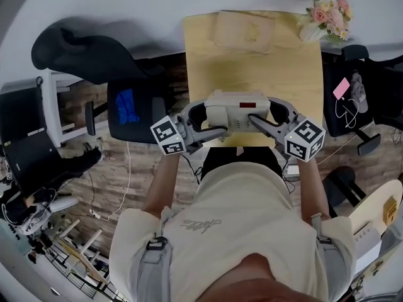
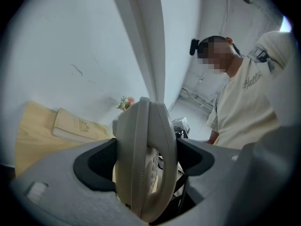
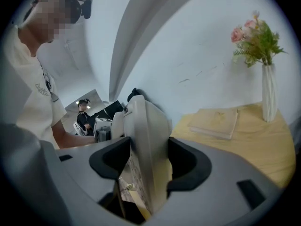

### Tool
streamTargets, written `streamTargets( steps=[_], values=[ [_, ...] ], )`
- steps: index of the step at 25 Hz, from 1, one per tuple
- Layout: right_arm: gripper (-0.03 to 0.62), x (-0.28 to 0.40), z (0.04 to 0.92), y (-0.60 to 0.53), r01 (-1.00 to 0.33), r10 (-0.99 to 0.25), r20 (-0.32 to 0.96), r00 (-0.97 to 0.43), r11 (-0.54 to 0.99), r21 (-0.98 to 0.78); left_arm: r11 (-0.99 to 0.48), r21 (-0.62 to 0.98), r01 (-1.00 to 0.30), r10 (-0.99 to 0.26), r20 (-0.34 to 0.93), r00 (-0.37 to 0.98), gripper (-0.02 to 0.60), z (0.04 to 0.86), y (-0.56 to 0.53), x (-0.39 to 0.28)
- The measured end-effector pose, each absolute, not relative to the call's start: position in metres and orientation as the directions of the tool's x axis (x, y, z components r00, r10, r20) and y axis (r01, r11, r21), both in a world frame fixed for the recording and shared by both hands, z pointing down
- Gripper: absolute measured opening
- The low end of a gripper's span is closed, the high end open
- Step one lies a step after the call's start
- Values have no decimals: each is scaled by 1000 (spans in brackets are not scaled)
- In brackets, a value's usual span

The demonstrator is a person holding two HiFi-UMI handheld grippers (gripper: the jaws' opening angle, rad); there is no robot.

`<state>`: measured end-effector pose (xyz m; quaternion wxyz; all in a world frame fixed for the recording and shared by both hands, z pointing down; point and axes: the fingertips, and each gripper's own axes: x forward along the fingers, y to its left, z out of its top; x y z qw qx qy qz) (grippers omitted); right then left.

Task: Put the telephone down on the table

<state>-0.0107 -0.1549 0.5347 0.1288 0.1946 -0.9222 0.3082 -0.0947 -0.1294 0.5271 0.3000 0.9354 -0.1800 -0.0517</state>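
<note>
One phone point(image 1: 238, 111) hangs over the near end of the table point(image 1: 252, 68); no view shows whether it touches the wood. The left gripper point(image 1: 214, 118) pinches its left end, with the handset edge-on between the dark pads point(image 2: 96, 166). The right gripper point(image 1: 263, 112) clamps the right end, jaws closed tight against the body point(image 3: 146, 140). Farther back a flat book point(image 1: 244, 30) lies on the table, and flowers point(image 1: 329, 14) stand at the far right corner.

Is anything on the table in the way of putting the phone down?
Nothing visible is. The table is bare on its near part, by the telephone. The book and the flowers sit at its far end.
</note>
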Motion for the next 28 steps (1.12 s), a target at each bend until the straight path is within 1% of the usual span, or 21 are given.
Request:
streamTargets(
  steps=[6,17,23,28],
  values=[
    [242,8,573,-156,-480,-277,410,-869,677,-559,-724,641,-256,-305,36,952,388,567,-135,-77],
    [242,35,622,-175,-525,-274,459,-845,588,-615,-681,708,-188,-206,61,977,388,614,-162,-50],
    [242,40,641,-184,-520,-246,468,-849,550,-654,-647,740,-181,-183,79,980,388,631,-173,-45],
    [241,39,656,-195,-511,-223,469,-854,527,-679,-589,788,-182,-216,64,974,387,646,-184,-48]
  ],
)
